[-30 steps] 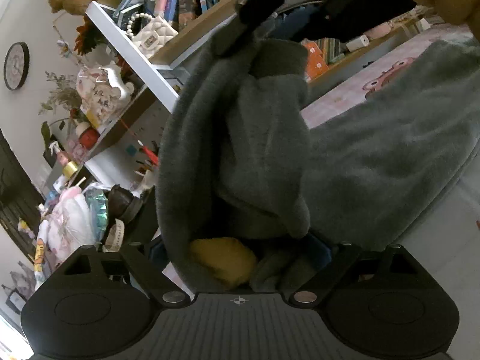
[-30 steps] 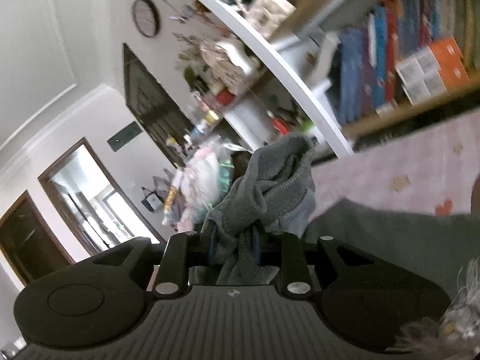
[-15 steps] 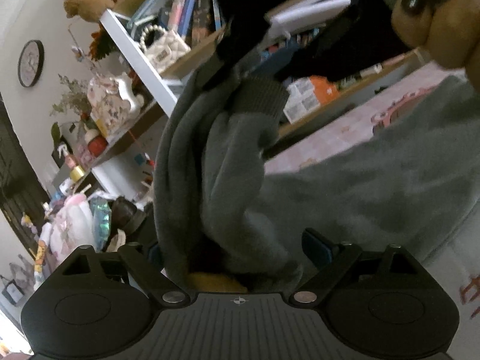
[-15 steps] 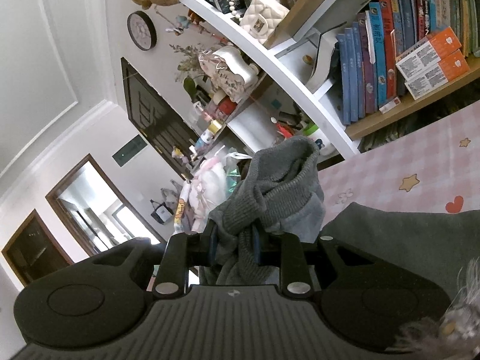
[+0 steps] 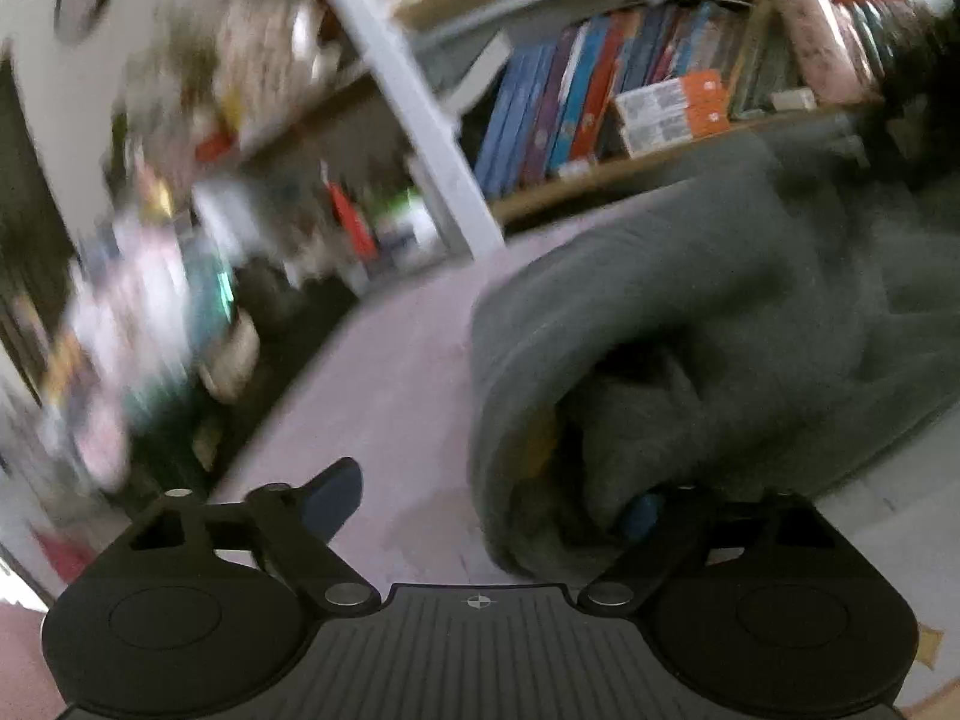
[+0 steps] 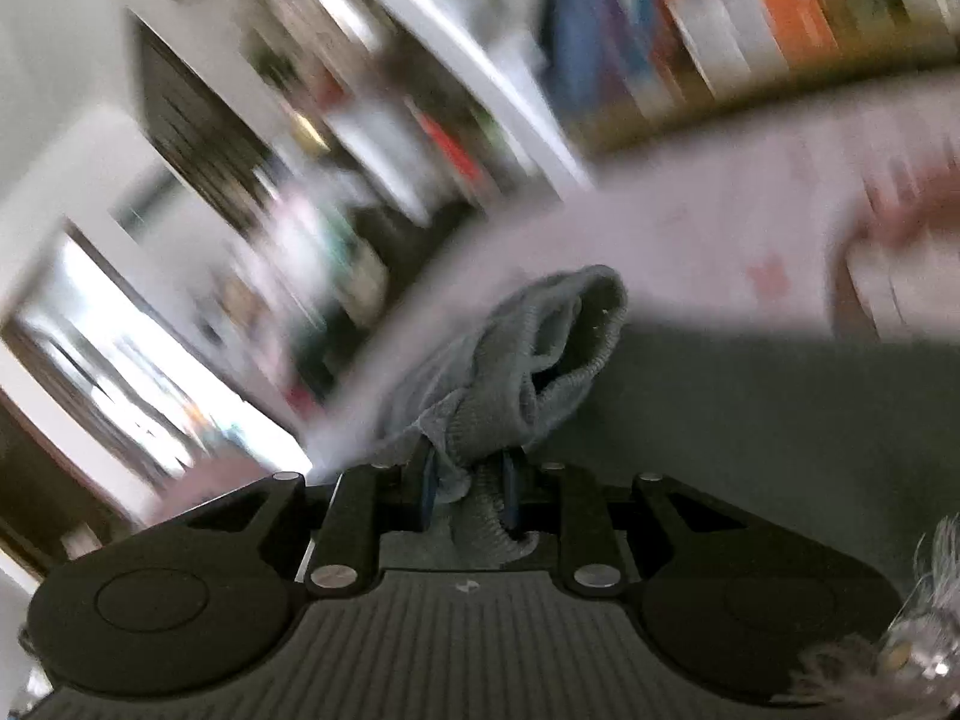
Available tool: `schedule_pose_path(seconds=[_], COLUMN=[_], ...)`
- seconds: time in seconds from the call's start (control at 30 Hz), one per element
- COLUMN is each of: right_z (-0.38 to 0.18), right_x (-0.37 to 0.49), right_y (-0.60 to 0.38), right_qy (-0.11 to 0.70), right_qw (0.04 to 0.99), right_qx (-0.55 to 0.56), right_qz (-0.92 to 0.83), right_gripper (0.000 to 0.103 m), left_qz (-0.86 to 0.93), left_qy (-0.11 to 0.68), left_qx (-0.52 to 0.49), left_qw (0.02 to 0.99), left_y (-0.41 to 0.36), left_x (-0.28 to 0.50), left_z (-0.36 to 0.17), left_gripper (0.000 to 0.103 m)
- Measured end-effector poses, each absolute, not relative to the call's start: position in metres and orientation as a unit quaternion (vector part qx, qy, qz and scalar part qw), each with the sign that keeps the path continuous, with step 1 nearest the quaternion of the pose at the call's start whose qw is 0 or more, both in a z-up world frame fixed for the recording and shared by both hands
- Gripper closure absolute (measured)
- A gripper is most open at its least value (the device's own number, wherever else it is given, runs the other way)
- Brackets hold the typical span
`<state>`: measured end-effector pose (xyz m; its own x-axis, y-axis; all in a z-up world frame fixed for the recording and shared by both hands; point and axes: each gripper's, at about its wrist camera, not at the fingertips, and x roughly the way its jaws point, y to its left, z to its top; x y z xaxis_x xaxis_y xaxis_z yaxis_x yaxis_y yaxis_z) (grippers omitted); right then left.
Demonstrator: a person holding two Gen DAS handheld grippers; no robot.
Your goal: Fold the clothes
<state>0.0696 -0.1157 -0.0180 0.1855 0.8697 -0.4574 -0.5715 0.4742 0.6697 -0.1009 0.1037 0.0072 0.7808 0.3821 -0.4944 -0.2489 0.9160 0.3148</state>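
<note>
The left hand-held gripper stands wide apart, its jaws having just drawn in a little, and grips nothing: the dark grey fleece garment bunches over its right finger only, the left finger bare above the pale pink patterned cloth of the desk. The right hand-held gripper is clenched on a ribbed cuff of the same grey garment, the knit pinched between its narrow jaws and puffing out ahead of them. By my reading the folding is at an early stage: the garment lies partly spread toward the right side of the desk, one sleeve is gathered, and no neat fold shows yet. To the left of the garment the desk cloth is bare and gives room; beyond the far edge a white-framed bookshelf with coloured books stands near, so swings that way look tight. Both views are blurred.
</note>
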Motion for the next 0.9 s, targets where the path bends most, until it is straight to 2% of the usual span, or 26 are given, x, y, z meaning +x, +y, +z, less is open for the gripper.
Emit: schedule_pose_path(seconds=[0.13, 0.4, 0.5, 0.6, 0.67, 0.77, 0.8, 0.9], right_z=[-0.036, -0.031, -0.024, -0.021, -0.029, -0.028, -0.024, -0.01], right_x=[0.072, 0.067, 0.064, 0.061, 0.064, 0.065, 0.065, 0.059], right_y=[-0.119, -0.123, -0.123, -0.12, -0.117, -0.125, -0.13, -0.146], right_qy=[0.445, 0.422, 0.405, 0.392, 0.409, 0.401, 0.388, 0.318], right_qw=[0.732, 0.734, 0.743, 0.755, 0.756, 0.759, 0.766, 0.8], right_qx=[0.196, 0.211, 0.196, 0.172, 0.165, 0.182, 0.187, 0.202], right_qz=[0.477, 0.489, 0.495, 0.496, 0.484, 0.479, 0.476, 0.468], right_gripper=[0.082, 0.082, 0.082, 0.082, 0.078, 0.065, 0.061, 0.064], left_qz=[0.137, 0.079, 0.049, 0.036, 0.03, 0.023, 0.027, 0.032], left_qy=[0.296, 0.253, 0.22, 0.186, 0.172, 0.189, 0.205, 0.234], left_qx=[0.023, 0.084, 0.077, 0.04, 0.012, 0.006, 0.017, 0.038], left_qw=[0.945, 0.961, 0.971, 0.981, 0.985, 0.982, 0.978, 0.971], left_y=[0.125, 0.117, 0.117, 0.119, 0.121, 0.119, 0.119, 0.123], left_x=[-0.108, -0.142, -0.152, -0.147, -0.137, -0.113, -0.106, -0.098], left_z=[0.012, 0.027, 0.044, 0.058, 0.062, 0.054, 0.047, 0.025], left_gripper=[0.018, 0.019, 0.019, 0.032, 0.057, 0.077, 0.078, 0.079])
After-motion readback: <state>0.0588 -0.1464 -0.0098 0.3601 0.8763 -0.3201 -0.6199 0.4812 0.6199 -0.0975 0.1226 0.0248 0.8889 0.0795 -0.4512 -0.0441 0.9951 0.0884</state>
